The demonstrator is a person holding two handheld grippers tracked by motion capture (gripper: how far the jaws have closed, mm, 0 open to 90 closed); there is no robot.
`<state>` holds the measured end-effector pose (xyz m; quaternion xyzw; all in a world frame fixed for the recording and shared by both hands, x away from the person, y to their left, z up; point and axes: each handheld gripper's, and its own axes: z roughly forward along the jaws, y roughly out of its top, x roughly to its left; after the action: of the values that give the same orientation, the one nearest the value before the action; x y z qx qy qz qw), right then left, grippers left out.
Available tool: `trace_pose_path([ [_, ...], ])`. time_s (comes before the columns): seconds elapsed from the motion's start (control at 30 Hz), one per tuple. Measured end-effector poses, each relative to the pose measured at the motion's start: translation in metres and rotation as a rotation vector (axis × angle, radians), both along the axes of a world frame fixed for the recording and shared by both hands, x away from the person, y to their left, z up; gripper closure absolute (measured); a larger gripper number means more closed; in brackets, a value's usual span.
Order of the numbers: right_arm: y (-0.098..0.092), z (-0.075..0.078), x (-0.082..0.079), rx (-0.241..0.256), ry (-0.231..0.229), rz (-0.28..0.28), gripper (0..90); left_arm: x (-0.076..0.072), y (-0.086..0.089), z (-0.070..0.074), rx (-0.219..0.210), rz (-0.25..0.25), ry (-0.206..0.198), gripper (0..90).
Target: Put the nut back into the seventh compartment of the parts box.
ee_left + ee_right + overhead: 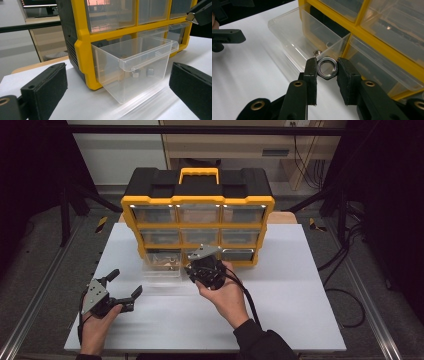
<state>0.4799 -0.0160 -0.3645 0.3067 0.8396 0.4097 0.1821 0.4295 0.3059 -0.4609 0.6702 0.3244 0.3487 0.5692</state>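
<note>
One steel nut [327,68] sits pinched in the right gripper [327,70], held above the pulled-out clear drawer [135,65], likely for dropping in; left gripper [121,285] waits agape, near-left.

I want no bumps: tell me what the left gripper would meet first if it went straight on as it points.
Most likely the pulled-out clear drawer of the yellow organizer: it lies straight ahead between the open left gripper's fingers. How far ahead is unclear.
</note>
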Motion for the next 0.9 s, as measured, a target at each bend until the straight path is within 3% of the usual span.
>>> trace_pose_path([
  [0.9, 0.026, 0.016, 0.003, 0.036, -0.036, 0.051, 70.1, 0.0, 0.0, 0.0, -0.004, -0.004, -0.005, 1.4],
])
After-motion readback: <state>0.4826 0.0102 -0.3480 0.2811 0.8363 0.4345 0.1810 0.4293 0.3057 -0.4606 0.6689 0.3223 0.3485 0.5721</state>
